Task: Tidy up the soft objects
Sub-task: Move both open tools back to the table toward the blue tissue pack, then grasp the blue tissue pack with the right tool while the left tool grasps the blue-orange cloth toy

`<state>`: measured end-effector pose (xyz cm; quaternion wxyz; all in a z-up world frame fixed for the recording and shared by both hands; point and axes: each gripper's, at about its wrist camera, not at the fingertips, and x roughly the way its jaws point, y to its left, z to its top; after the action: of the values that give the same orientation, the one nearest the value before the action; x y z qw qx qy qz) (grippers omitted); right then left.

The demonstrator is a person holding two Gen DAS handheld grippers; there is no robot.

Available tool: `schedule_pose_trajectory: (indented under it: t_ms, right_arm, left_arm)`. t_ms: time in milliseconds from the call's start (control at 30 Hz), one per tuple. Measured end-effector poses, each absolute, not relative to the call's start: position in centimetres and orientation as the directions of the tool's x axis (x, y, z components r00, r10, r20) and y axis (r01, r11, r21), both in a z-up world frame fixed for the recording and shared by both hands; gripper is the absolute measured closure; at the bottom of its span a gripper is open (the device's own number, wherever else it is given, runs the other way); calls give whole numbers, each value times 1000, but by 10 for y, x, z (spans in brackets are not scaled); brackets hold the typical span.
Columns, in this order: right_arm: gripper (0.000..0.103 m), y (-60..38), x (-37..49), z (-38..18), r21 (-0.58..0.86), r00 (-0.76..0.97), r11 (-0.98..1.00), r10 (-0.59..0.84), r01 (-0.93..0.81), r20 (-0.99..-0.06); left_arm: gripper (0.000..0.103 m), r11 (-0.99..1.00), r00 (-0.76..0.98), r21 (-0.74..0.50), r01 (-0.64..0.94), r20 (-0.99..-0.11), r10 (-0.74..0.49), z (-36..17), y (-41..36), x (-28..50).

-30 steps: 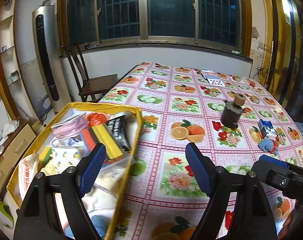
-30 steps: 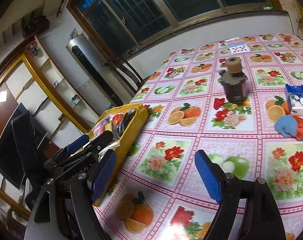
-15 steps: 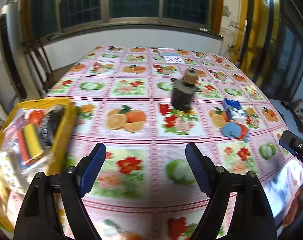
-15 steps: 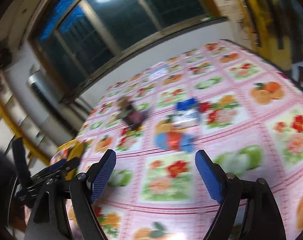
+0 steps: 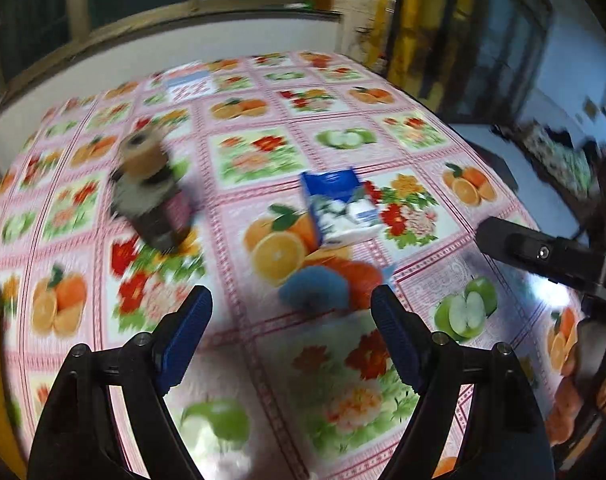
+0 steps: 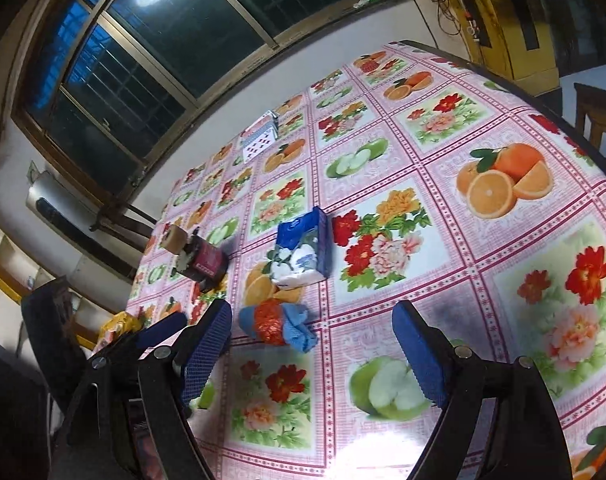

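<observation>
A soft blue cloth bundled with a red-orange piece (image 5: 330, 286) (image 6: 278, 322) lies on the fruit-print tablecloth. Just beyond it rests a blue and white tissue pack (image 5: 338, 208) (image 6: 303, 249). My left gripper (image 5: 291, 330) is open and hovers close before the cloth, nothing between its fingers. My right gripper (image 6: 313, 356) is open too, a little nearer than the cloth and to its right. The left gripper's blue-padded finger (image 6: 161, 330) shows at the lower left of the right wrist view.
A dark jar with a tan lid (image 5: 149, 196) (image 6: 199, 258) stands left of the tissue pack. Playing cards (image 6: 261, 140) lie far back on the table. A yellow bag (image 6: 117, 326) sits at the table's left edge. The table edge (image 6: 575, 128) falls away on the right.
Both grippers swung right, away from the yellow bag, and closed in on the cloth and tissue pack. The bag has nearly left the left wrist view. Both stay open.
</observation>
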<state>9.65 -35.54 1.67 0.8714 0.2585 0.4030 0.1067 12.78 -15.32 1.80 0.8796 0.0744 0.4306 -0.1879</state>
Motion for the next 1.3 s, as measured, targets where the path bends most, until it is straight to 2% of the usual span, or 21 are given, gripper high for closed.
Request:
schedule_pose_trajectory:
  t_ms: [100, 200, 267, 433, 533, 700, 733, 767, 800, 833, 867, 900, 1167, 1233, 1300]
  right_arm:
    - [18, -359, 95, 13, 548, 651, 836, 402, 26, -644]
    - [18, -364, 97, 9, 566, 647, 824, 416, 31, -640]
    - [18, -367, 98, 7, 572, 644, 819, 418, 37, -640]
    - [17, -373, 105, 3, 582, 645, 811, 415, 58, -642]
    - [17, -372, 108, 2, 588, 642, 807, 422, 56, -640]
    - [18, -363, 121, 6, 545, 638, 838, 400, 37, -658]
    - [20, -358, 126, 8, 513, 638, 858, 382, 24, -669]
    - [26, -352, 131, 11, 475, 641, 880, 357, 13, -679]
    - [30, -348, 136, 12, 444, 644, 896, 334, 10, -688]
    - [36, -343, 143, 12, 423, 642, 906, 320, 7, -697]
    - [37, -339, 150, 10, 417, 632, 909, 320, 6, -706]
    - [37, -335, 158, 8, 414, 617, 910, 322, 7, -718]
    - [36, -291, 206, -13, 307, 536, 952, 258, 3, -804]
    - [36, -277, 215, -25, 242, 505, 970, 214, -9, -836]
    - [50, -266, 212, -29, 147, 524, 989, 142, -33, -840]
  left_arm:
    - [21, 852, 572, 127, 508, -789, -224, 14, -178, 128]
    - [21, 782, 561, 206, 588, -801, -211, 8, -187, 129]
    - [21, 748, 551, 217, 627, -803, -228, 6, -186, 132]
    - [22, 646, 387, 121, 754, -876, -288, -9, -192, 145]
    - [22, 628, 361, 119, 769, -892, -273, -19, -201, 152]
    - [22, 661, 292, -6, 750, -894, -341, -25, -202, 163]
    - [22, 667, 298, -14, 745, -887, -352, -26, -200, 161]
    - [29, 677, 313, -9, 736, -883, -351, -25, -199, 159]
    - [43, 689, 320, -16, 724, -878, -357, -24, -196, 158]
    - [52, 701, 320, -32, 712, -874, -366, -22, -191, 157]
    - [67, 714, 313, -57, 698, -872, -375, -20, -186, 157]
    - [76, 729, 302, -84, 680, -873, -382, -19, -180, 157]
    - [80, 796, 348, -126, 591, -851, -393, -18, -147, 137]
    - [80, 823, 361, -158, 546, -842, -402, -16, -135, 130]
    - [80, 855, 375, -197, 479, -835, -402, -13, -118, 122]
